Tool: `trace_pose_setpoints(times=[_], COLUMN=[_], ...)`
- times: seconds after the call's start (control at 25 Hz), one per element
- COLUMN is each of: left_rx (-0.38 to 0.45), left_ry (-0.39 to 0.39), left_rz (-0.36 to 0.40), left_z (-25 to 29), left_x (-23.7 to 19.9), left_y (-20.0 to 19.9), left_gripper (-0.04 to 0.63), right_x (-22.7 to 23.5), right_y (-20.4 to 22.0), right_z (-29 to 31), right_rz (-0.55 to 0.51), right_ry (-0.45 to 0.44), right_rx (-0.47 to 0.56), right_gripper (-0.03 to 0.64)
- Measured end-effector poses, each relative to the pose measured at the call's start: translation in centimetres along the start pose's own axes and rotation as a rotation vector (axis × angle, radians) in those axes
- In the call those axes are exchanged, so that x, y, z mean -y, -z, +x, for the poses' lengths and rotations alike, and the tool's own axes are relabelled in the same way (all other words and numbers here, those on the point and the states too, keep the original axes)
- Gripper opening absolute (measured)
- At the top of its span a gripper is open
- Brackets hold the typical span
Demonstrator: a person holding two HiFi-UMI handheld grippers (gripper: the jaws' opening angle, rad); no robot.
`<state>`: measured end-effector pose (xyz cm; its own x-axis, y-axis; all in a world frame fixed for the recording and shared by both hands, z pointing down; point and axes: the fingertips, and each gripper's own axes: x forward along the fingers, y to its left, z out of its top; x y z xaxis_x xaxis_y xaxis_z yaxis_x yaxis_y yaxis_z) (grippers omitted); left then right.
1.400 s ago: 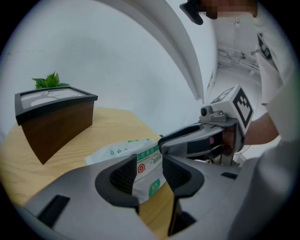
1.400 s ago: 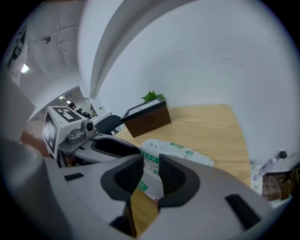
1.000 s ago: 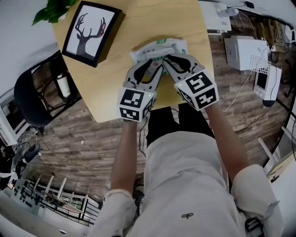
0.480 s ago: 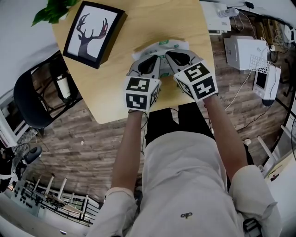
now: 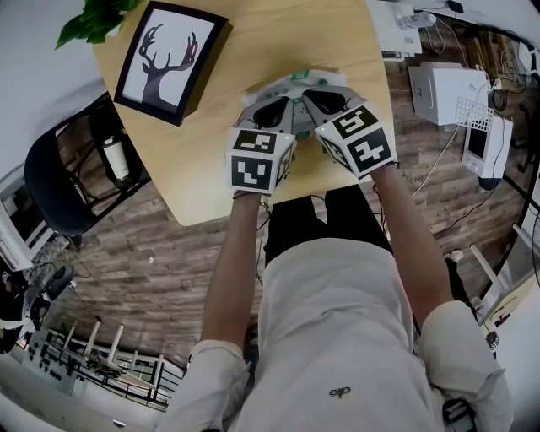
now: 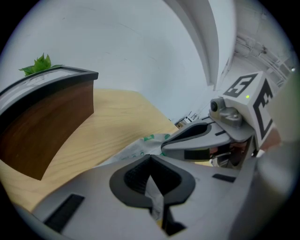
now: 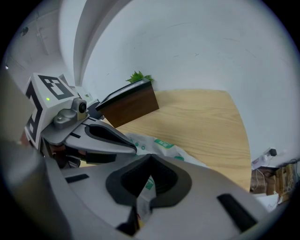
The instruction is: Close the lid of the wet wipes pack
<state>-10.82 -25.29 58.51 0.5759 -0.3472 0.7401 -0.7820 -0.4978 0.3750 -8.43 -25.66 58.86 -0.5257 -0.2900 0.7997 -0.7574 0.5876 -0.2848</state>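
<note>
The white and green wet wipes pack (image 5: 297, 81) lies on the round wooden table (image 5: 202, 181), and its lid is hidden behind both grippers. My left gripper (image 5: 280, 103) and my right gripper (image 5: 314, 98) sit side by side on the pack's near edge, pointing steeply down. In the left gripper view the left gripper (image 6: 150, 158) is shut with a white fold of the pack (image 6: 140, 144) pinched between its pads. In the right gripper view the right gripper (image 7: 150, 157) is shut on a fold with a green label, and the pack (image 7: 161, 143) spreads out beyond it.
A black-framed deer picture (image 5: 164, 59) lies on the table to the left of the pack, with a green plant (image 5: 94, 17) behind it. A black chair (image 5: 59, 181) stands by the table's left edge. White devices and cables (image 5: 451, 93) sit on the floor at right.
Both grippers came down onto the pack's near edge and their jaws went from open to shut on its wrapper.
</note>
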Motion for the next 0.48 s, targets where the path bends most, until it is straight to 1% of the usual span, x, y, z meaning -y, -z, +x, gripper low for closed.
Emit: trace_pose_setpoints(times=[0.12, 0.24, 0.36, 0.48], left_rx=[-0.032, -0.055, -0.046, -0.023], left_ry=[-0.003, -0.004, -0.006, -0.003], left_rz=[0.005, 0.014, 0.033, 0.04], left_z=[0.17, 0.32, 0.32, 0.23], left_x=[-0.08, -0.17, -0.14, 0.05], left_y=[-0.02, -0.04, -0.1, -0.13], left_gripper=[0.008, 0.008, 0.008, 0.008], right_x=[0.28, 0.06, 0.19, 0.41], right_y=[-0.02, -0.01, 0.0, 0.02], right_z=[0.26, 0.47, 0.51, 0.35], right_rz=[-0.017, -0.058, -0.068, -0.034], right_ry=[0.021, 0.038, 0.042, 0.032], right_rx=[-0.027, -0.072, -0.079, -0.047], right_gripper=[0.0, 0.0, 0.0, 0.0])
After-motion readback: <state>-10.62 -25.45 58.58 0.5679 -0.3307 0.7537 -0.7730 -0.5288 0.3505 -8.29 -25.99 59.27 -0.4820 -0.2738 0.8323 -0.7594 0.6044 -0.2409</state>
